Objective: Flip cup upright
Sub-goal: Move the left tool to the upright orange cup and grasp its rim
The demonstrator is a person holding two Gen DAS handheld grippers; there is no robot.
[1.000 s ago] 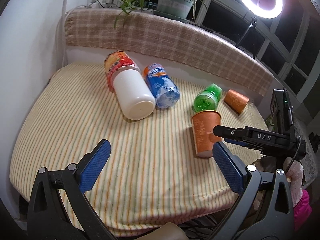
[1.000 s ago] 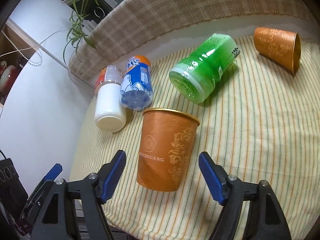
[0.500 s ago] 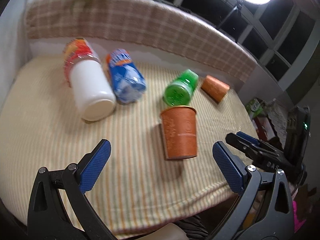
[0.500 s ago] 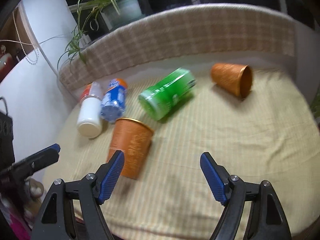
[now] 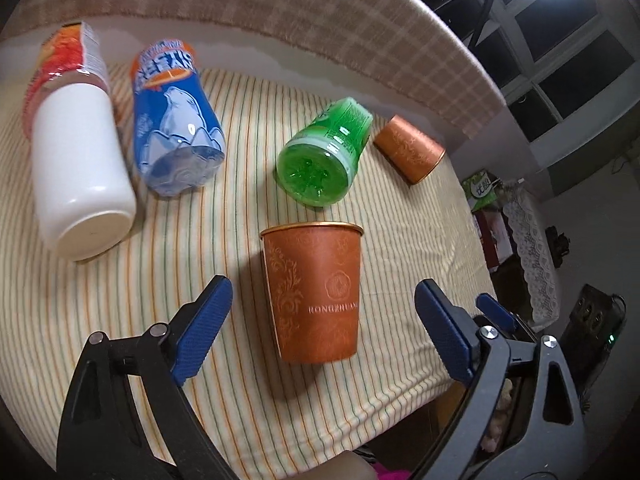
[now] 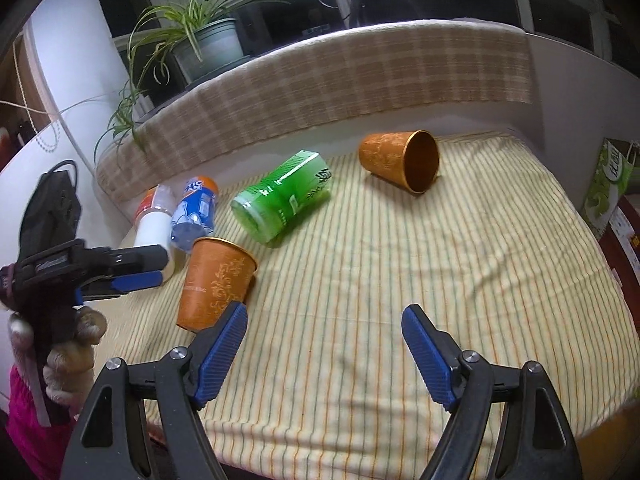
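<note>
An orange paper cup stands upright near the front of the striped cloth; it also shows in the right wrist view. My left gripper is open, its blue pads either side of this cup without touching it. A second orange cup lies on its side at the back right, mouth towards the right; it shows in the left wrist view too. My right gripper is open and empty over bare cloth, well short of the lying cup. The left gripper appears at the left of the right wrist view.
A green bottle, a blue bottle and a white bottle lie on their sides behind the standing cup. A checked backrest borders the far edge, with a potted plant above. The cloth's front edge drops off close to me.
My left gripper has moved in around the standing cup. My right gripper has pulled back and swung right, away from that cup, now facing the lying cup.
</note>
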